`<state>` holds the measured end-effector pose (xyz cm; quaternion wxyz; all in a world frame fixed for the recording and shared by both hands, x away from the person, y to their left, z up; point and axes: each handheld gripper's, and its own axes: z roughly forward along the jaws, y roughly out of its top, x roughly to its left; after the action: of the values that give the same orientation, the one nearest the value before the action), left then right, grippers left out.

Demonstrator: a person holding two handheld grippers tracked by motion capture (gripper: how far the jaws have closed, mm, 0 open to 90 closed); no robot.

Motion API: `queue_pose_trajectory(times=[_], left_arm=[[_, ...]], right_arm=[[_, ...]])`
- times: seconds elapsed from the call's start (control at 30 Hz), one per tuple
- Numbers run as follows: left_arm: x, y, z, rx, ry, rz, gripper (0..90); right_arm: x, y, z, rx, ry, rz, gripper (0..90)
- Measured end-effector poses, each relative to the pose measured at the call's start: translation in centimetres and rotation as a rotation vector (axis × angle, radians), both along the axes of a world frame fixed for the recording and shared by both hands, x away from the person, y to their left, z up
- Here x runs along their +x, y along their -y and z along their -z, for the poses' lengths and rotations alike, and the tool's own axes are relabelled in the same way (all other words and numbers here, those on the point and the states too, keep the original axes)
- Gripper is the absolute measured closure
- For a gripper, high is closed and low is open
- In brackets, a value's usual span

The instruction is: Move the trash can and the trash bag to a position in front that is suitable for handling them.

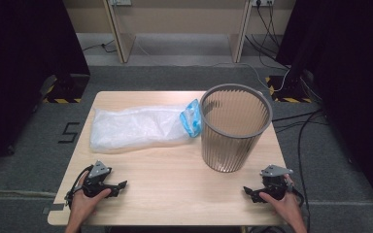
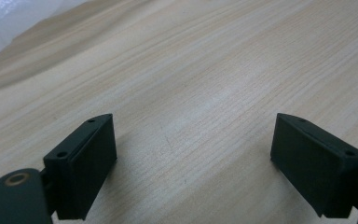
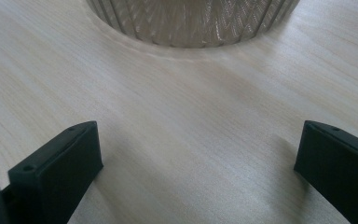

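Observation:
A grey ribbed wastebasket (image 1: 235, 127) stands upright on the right half of the wooden table (image 1: 175, 179). Left of it lies a clear plastic bag (image 1: 136, 127) with a blue end (image 1: 191, 118) touching or almost touching the basket. My left gripper (image 1: 119, 187) rests near the table's front left, held by a hand; its jaws stand wide apart over bare wood (image 2: 193, 149). My right gripper (image 1: 249, 191) sits at the front right, also open, with nothing between its jaws (image 3: 198, 163). The basket's base (image 3: 191, 23) lies straight ahead in the right gripper view.
Grey carpet surrounds the table, with cables (image 1: 301, 121) running along the right side. Dark curtains hang on both sides. A wooden desk frame (image 1: 179, 29) stands behind. A corner of the plastic bag (image 2: 9, 18) shows in the left gripper view.

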<state>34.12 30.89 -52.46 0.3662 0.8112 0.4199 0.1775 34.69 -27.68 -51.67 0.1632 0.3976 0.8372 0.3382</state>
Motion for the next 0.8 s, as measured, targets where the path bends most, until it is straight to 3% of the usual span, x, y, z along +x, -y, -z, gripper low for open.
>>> queue_pose_trajectory(times=[0.13,0.17,0.2,0.23,0.33,0.37,0.5,0.53,0.57,0.63,0.67,0.7,0.8], left_arm=[[0.0,0.0,0.0,0.0,0.0,0.0,13.2],[0.0,0.0,0.0,0.001,0.0,0.001,13.2],[0.0,0.0,0.0,0.001,0.0,0.001,13.1],[0.0,0.0,0.0,0.001,0.0,0.001,13.0],[0.0,0.0,0.0,-0.001,-0.001,0.002,13.3],[0.0,0.0,0.0,0.0,0.0,0.003,13.7],[0.0,0.3,-0.1,-0.005,-0.003,0.004,14.9],[0.0,0.4,-0.3,-0.006,-0.001,0.0,14.9],[0.1,0.5,-0.6,-0.011,0.009,0.002,14.9],[0.3,1.1,-1.3,-0.013,0.036,0.01,14.9],[0.5,1.5,-1.7,-0.007,0.051,0.013,14.9],[0.7,1.8,-2.2,-0.013,0.065,0.018,14.9],[1.5,2.9,-3.3,-0.063,0.08,0.031,14.9]], right_arm=[[0.1,0.1,0.0,0.005,0.005,0.011,3.6],[0.1,0.2,-0.1,0.012,0.011,0.017,9.3],[0.1,0.2,-0.1,0.012,0.011,0.017,9.3],[0.2,0.4,-0.3,0.019,0.017,0.014,20.2],[0.3,0.6,-0.6,0.035,0.013,0.025,13.6],[0.3,0.8,-0.9,0.041,0.021,0.043,16.9],[0.4,1.1,-1.4,0.055,0.032,0.057,15.4],[0.8,1.5,-1.9,0.07,0.044,0.097,15.2],[0.8,1.5,-1.9,0.07,0.044,0.097,15.2],[1.6,1.8,-2.9,0.05,0.074,0.169,15.3],[1.6,1.8,-2.9,0.05,0.074,0.169,15.3],[2.2,2.2,-3.4,0.079,0.087,0.196,15.6],[2.8,2.5,-3.8,0.098,0.091,0.232,15.5]])
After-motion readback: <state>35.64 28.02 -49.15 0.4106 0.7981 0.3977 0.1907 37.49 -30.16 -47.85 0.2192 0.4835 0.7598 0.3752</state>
